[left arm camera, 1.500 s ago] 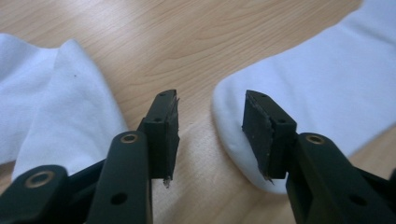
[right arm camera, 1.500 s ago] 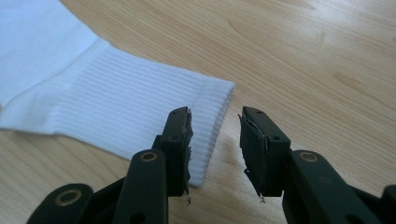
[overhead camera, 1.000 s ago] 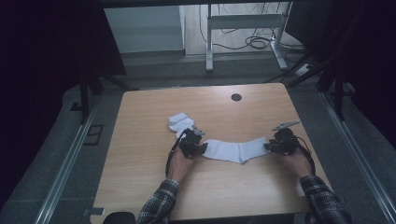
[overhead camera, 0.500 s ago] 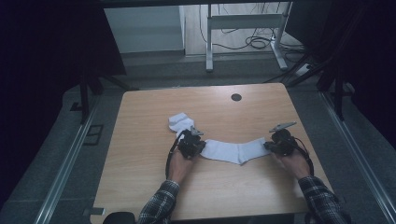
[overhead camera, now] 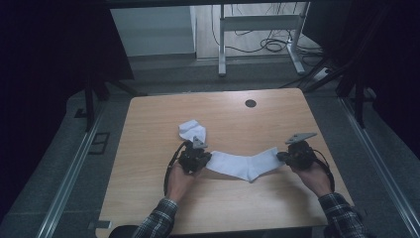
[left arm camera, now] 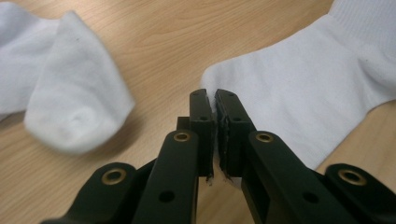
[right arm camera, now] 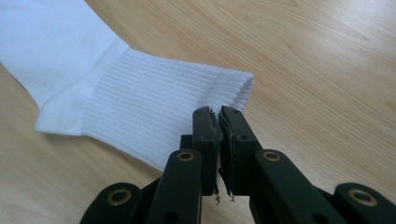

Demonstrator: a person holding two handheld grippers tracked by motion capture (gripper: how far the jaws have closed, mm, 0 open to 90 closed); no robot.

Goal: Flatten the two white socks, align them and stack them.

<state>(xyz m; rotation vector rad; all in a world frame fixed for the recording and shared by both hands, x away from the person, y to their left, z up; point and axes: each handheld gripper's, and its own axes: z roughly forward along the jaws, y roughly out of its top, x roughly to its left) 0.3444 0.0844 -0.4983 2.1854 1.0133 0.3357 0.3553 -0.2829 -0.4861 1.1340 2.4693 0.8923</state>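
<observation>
Two black two-jaw grippers are clamped shut on opposite ends of a flat white cotton sock (overhead camera: 245,165) stretched crosswise on the wooden table (overhead camera: 148,129), the left gripper (overhead camera: 204,159) at the toe, the right gripper (overhead camera: 282,157) at the ribbed cuff.

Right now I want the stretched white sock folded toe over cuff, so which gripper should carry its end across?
Left gripper: shut on the flat white cotton sock's toe. The right gripper, shut on the ribbed cuff, can anchor.
</observation>
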